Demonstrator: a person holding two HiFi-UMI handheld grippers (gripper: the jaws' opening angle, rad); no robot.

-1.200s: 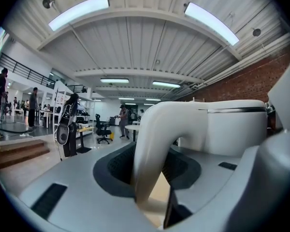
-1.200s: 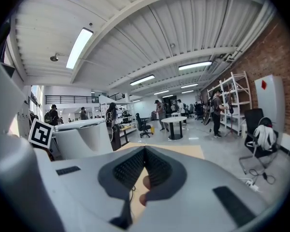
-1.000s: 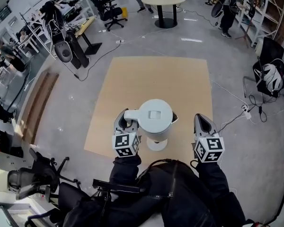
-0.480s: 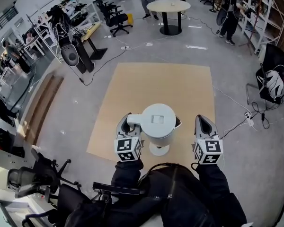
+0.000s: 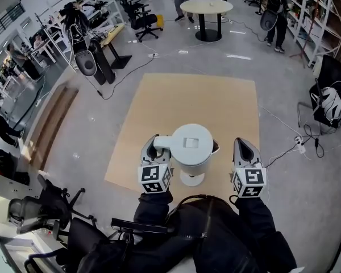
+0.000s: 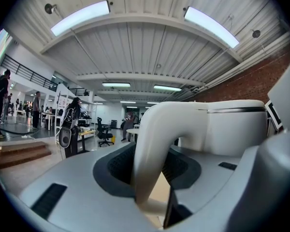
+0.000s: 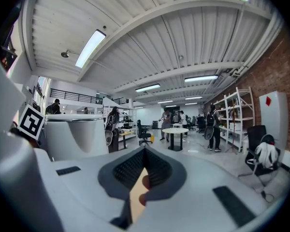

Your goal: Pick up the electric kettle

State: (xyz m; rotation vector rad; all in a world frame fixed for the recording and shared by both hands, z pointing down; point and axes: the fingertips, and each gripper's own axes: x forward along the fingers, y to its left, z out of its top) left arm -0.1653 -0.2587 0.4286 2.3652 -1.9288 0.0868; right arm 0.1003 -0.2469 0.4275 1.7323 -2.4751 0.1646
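Upright electric kettle (image 5: 191,147), handle (image 5: 162,141) left, spout (image 5: 214,147) right, is pinched by its handle in the left gripper (image 5: 152,147). The right gripper (image 5: 242,145) jaws seem pressed together. Unmoved since earlier.

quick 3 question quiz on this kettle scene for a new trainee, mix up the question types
1. Multiple choice: which part of the electric kettle stands between the jaws of the left gripper?
A) the spout
B) the handle
C) the lid

2. True or false: the right gripper holds the round base.

3. Fill in: the kettle's body is ___ in colour.

Key
1. B. The curved handle sits between the pads.
2. False. Its jaws are together with nothing between them, and the base lies on the tan sheet below the kettle.
3. White.
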